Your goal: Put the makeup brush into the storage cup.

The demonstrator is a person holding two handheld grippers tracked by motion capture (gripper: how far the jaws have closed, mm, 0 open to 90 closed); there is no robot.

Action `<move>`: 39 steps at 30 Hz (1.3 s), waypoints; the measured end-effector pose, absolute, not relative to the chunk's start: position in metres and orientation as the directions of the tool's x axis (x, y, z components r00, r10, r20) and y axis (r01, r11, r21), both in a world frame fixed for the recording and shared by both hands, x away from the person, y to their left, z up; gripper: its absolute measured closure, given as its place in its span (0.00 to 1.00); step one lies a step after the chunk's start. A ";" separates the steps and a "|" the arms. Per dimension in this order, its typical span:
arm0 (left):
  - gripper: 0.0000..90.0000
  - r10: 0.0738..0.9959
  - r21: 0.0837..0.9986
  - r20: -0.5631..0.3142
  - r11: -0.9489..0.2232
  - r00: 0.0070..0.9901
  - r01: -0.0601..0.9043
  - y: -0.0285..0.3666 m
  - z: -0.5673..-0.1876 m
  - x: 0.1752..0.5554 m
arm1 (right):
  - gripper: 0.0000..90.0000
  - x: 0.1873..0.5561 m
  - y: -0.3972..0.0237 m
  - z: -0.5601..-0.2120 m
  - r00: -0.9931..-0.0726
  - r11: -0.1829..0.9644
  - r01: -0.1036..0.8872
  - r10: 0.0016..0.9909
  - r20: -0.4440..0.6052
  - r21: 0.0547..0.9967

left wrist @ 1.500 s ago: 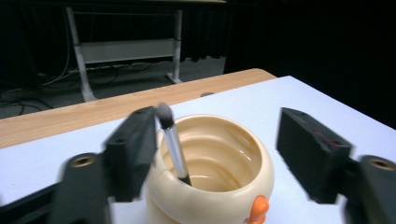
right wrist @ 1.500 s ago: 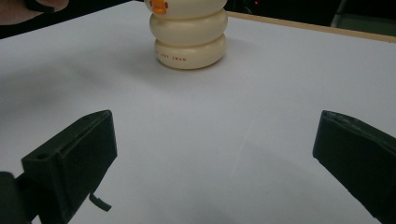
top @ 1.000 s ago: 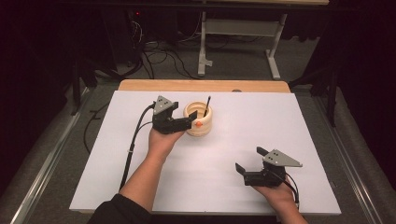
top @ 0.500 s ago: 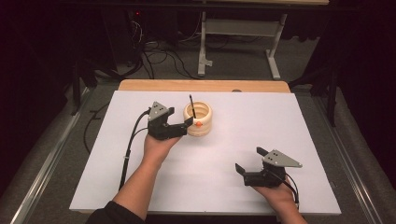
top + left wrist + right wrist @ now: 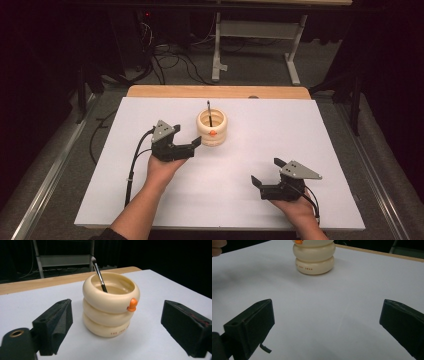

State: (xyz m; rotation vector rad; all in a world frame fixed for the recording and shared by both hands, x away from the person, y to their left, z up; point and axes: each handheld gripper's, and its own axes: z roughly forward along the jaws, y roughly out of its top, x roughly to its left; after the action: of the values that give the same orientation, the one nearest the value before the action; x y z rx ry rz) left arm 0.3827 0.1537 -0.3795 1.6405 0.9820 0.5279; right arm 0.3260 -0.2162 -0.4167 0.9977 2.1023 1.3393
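A cream ringed pen pot (image 5: 211, 128), shaped like three stacked rolls with a small orange beak on its top ring and faint orange lettering near its base, stands upright toward the far middle of the white bench (image 5: 320, 130). Every place below is given from this pot.

A slim dark brush or pen (image 5: 209, 112) stands inside the pot, leaning on the inner wall with its tip above the rim; from the left claw view I cannot say for sure which of the two it is.

The left claw (image 5: 196, 144) sits just beside the pot, on the near-left of it, aimed at its side. Its jaws have just been opening and now stand spread, one on either side of the pot as its own view has it, with clear bench showing between each black pad and the cream wall. Nothing is pinched.

The right claw (image 5: 265, 172) rests well apart from the pot, on the near-right, also spread and holding nothing; only bare bench lies between its jaws, with the pot farther off ahead.

As a judgement, the placing looks done: the stick is in the pot, the pot stands settled, and the left claw is let go. What seems left is only to draw the left hand clear of the pot without knocking it.
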 end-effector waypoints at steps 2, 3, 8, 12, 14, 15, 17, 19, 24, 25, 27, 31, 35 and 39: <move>0.09 0.819 0.943 -0.146 -0.054 0.555 0.329 0.157 -0.381 0.378 | 0.01 0.326 -0.216 -0.417 -0.635 0.267 0.334 0.772 0.007 0.904; 0.08 0.819 0.943 -0.149 -0.051 0.555 0.328 0.159 -0.382 0.376 | 0.01 0.326 -0.216 -0.417 -0.636 0.266 0.334 0.772 0.008 0.904; 0.03 0.816 0.944 -0.146 -0.056 0.559 0.327 0.167 -0.383 0.365 | 0.01 0.326 -0.216 -0.417 -0.633 0.264 0.338 0.774 0.011 0.903; 0.00 0.813 0.944 -0.133 -0.070 0.567 0.322 0.173 -0.384 0.355 | 0.01 0.326 -0.216 -0.417 -0.633 0.266 0.336 0.774 0.008 0.904; 0.00 0.814 0.943 -0.127 -0.078 0.567 0.322 0.177 -0.383 0.350 | 0.01 0.325 -0.216 -0.417 -0.632 0.263 0.338 0.775 0.012 0.904; 0.00 0.816 0.943 -0.122 -0.082 0.566 0.323 0.179 -0.383 0.348 | 0.01 0.325 -0.216 -0.417 -0.629 0.259 0.341 0.777 0.015 0.904; 0.00 0.818 0.941 -0.118 -0.088 0.563 0.326 0.183 -0.383 0.342 | 0.01 0.325 -0.217 -0.417 -0.630 0.261 0.334 0.777 0.009 0.906; 0.00 0.821 0.940 -0.112 -0.096 0.560 0.328 0.187 -0.384 0.337 | 0.01 0.325 -0.217 -0.417 -0.631 0.261 0.331 0.776 0.007 0.907; 0.00 0.821 0.932 -0.115 -0.106 0.560 0.347 0.196 -0.390 0.326 | 0.01 0.325 -0.217 -0.416 -0.631 0.263 0.331 0.776 0.006 0.906; 0.00 0.819 0.931 -0.117 -0.107 0.561 0.350 0.198 -0.392 0.324 | 0.01 0.325 -0.217 -0.416 -0.631 0.264 0.332 0.776 0.006 0.906; 0.00 0.820 0.931 -0.115 -0.107 0.560 0.348 0.201 -0.394 0.319 | 0.01 0.324 -0.216 -0.416 -0.631 0.261 0.334 0.776 0.010 0.906; 0.00 0.827 0.932 -0.093 -0.123 0.554 0.341 0.208 -0.402 0.310 | 0.01 0.323 -0.216 -0.416 -0.632 0.259 0.330 0.775 0.009 0.908; 0.00 0.831 0.928 -0.067 -0.151 0.553 0.340 0.213 -0.410 0.300 | 0.01 0.323 -0.215 -0.416 -0.635 0.262 0.329 0.773 0.007 0.907; 0.00 0.825 0.924 -0.064 -0.163 0.561 0.345 0.213 -0.412 0.293 | 0.01 0.323 -0.216 -0.415 -0.632 0.256 0.329 0.775 0.011 0.909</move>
State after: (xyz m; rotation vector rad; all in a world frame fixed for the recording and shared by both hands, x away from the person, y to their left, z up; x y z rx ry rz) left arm 0.2928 0.2134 -0.4120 1.7489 0.9740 0.5726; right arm 0.3229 -0.2160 -0.4153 1.0015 2.0913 1.3495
